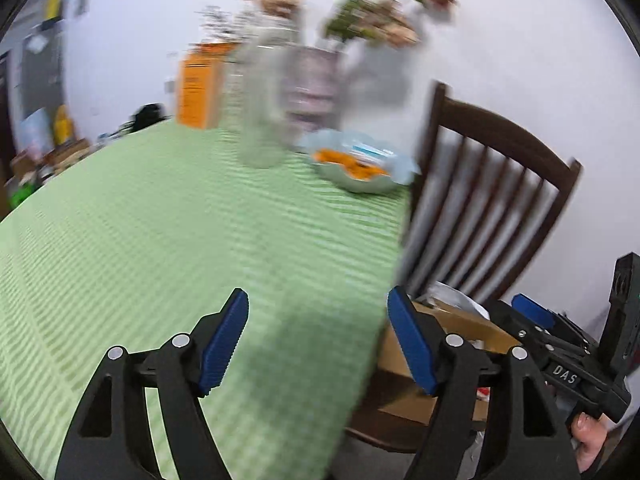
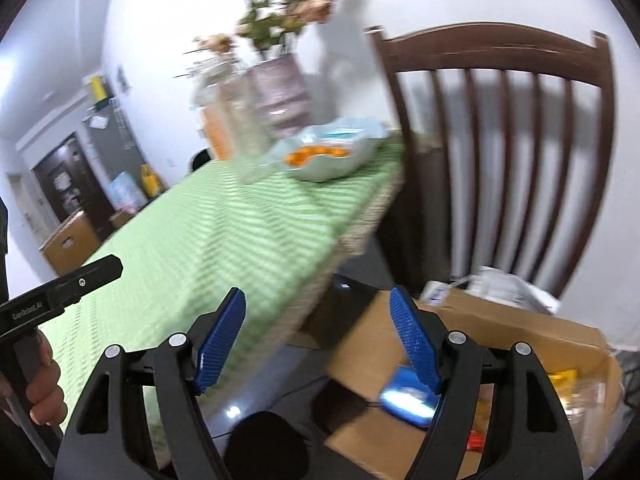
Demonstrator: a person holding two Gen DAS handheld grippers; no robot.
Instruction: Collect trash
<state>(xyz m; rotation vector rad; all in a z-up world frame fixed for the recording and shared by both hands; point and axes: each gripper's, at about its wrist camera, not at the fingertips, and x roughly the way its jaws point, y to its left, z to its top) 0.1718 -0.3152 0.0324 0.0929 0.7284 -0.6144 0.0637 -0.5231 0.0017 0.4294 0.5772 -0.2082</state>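
One bowl (image 1: 362,168), one chair (image 1: 488,204), one box (image 2: 472,364)

Your left gripper (image 1: 318,344) empty and spread over the table's (image 1: 160,240) right edge, bowl (image 1: 360,166) at its far corner, box (image 1: 456,328) beside it.

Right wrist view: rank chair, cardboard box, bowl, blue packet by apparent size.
1. chair
2. cardboard box, near the camera, so it looks bigger than it may be
3. bowl, farther off
4. blue packet, partly hidden by a finger

Blurred vases (image 1: 304,92) and flowers (image 2: 280,16); cardboard box (image 2: 520,344) contents indistinct.
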